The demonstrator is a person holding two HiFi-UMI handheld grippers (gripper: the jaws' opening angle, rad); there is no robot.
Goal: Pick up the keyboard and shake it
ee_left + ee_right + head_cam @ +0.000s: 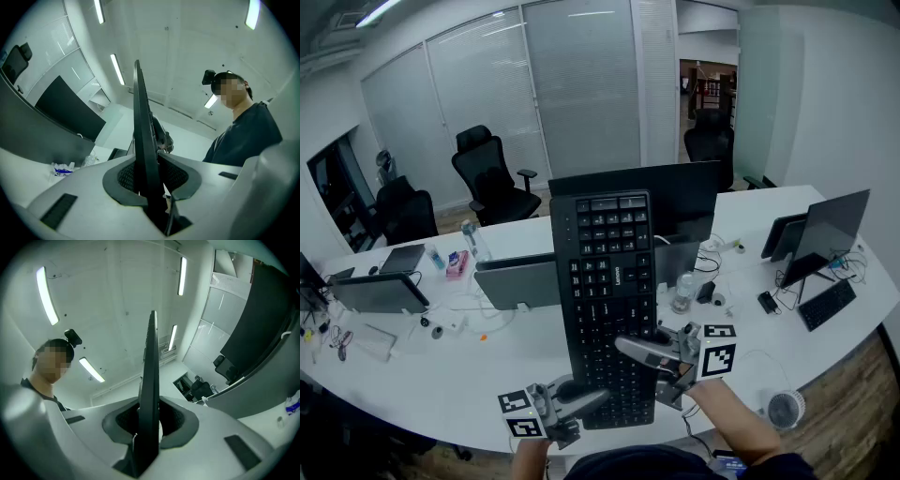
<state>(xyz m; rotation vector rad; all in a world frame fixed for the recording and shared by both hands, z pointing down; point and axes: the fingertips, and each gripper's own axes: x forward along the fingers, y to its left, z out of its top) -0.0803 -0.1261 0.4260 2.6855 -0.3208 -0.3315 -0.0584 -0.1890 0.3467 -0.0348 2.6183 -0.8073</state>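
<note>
**A:** Where was the keyboard point(605, 300)?

**B:** Off the desk point(441, 366), pinched edge-on in both claws, its long end reaching up and away from them. Left gripper point(589, 400) was narrow on the near-left edge. Right gripper point(639, 349) was narrow on the right edge.

**A:** Handling?

**B:** Looked light and stiff, smooth plastic. Long overhang past the jaws, so probably a slip risk when shaken. Frame edges seemed the right hold, not the keys.
</note>
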